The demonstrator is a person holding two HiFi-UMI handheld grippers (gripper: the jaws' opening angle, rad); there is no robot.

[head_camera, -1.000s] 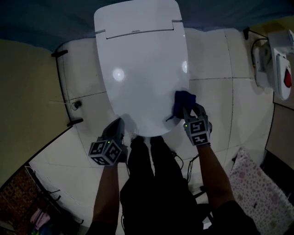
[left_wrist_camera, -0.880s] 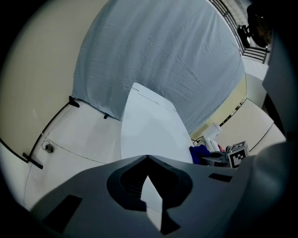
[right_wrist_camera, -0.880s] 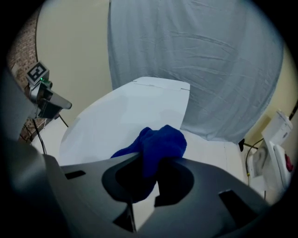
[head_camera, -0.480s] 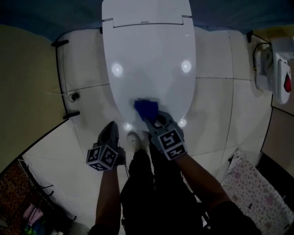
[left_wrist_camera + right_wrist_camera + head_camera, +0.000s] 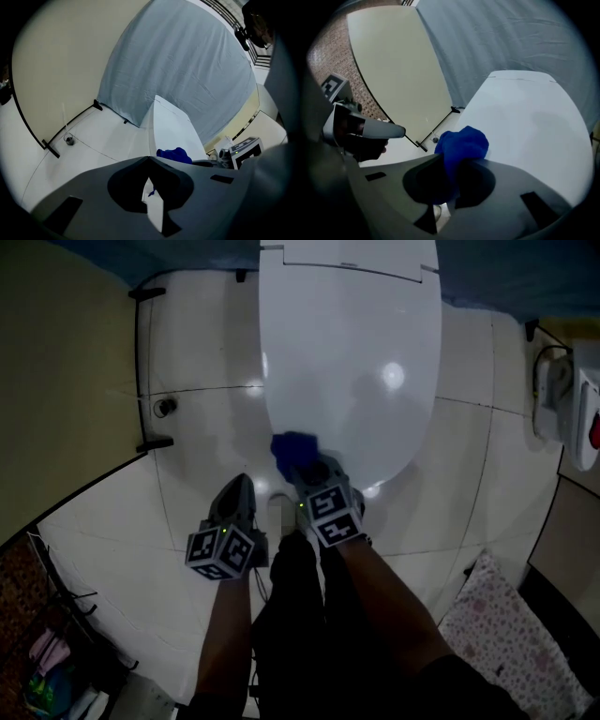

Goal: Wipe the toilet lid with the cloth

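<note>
Both jaws of right gripper (image 5: 457, 161) pinch cloth (image 5: 464, 143) on lid (image 5: 534, 122).

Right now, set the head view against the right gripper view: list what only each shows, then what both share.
Only the head view: the person's dark-trousered legs, the pink patterned mat and the white wall-mounted unit. Only the right gripper view: the right claw pinching the crumpled blue cloth between its jaws. Both: that cloth at the front of the closed white plastic toilet lid, the grey left claw and the white floor.
</note>
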